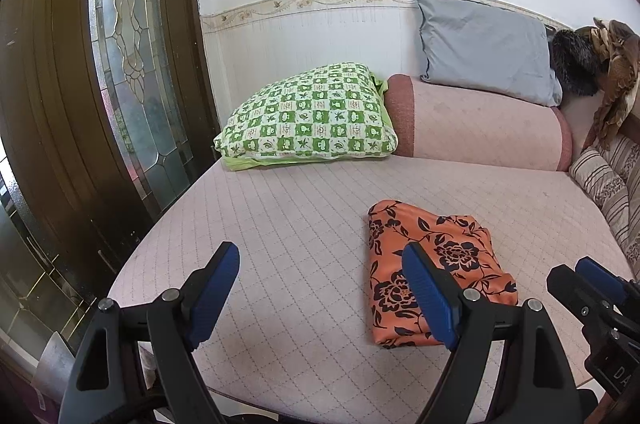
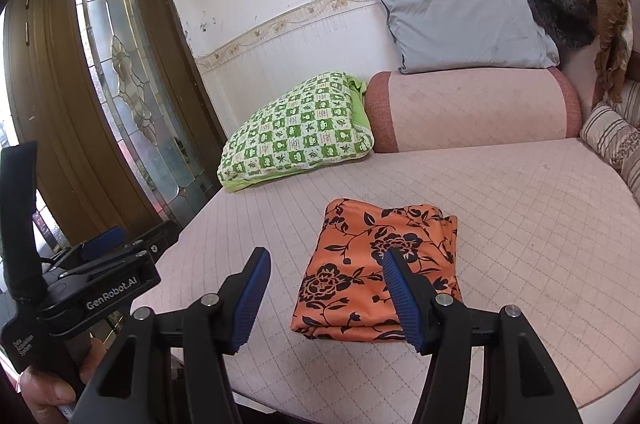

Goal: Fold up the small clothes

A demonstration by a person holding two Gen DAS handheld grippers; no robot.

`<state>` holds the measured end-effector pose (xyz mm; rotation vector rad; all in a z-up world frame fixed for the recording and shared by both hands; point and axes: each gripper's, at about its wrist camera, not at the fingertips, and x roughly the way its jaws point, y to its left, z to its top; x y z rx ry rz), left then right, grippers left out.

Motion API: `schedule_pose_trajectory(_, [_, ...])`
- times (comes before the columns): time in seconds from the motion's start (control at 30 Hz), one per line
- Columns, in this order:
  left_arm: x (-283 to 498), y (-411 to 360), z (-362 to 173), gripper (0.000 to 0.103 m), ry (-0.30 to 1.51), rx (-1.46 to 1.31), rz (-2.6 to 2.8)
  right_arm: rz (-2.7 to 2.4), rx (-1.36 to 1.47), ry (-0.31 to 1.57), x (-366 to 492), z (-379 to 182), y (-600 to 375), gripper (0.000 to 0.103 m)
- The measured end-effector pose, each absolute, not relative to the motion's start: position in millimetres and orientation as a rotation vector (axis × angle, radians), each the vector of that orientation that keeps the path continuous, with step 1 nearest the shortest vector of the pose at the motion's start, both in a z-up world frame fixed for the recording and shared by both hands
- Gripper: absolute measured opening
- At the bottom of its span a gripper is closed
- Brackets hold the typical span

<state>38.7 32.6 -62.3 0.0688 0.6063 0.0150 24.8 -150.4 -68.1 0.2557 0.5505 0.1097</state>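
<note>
Hovering nearest the lens, the left gripper (image 1: 320, 288) holds its blue-padded jaws spread wide with nothing between them, above the quilted pink mattress (image 1: 288, 224). The right gripper (image 2: 326, 294) is also parted and empty, its jaws narrower than the left's. Just beyond, at about 1 o'clock from the left gripper, the folded orange floral garment (image 1: 432, 264) lies flat on the mattress. Farther off at 11 o'clock rests a green checked pillow (image 1: 312, 116); at 1 o'clock a pink bolster (image 1: 480, 128) carries a grey-blue pillow (image 1: 484, 44) against the wall.
</note>
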Motion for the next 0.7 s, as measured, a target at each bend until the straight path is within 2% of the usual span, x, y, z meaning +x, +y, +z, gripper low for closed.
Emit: schedule_pose_trajectory(0.7, [37.7,36.5,-60.9,0.084,0.612,0.043,-0.001,0.126,0.228,0.566,27.9,-68.2,-138.2,0.062])
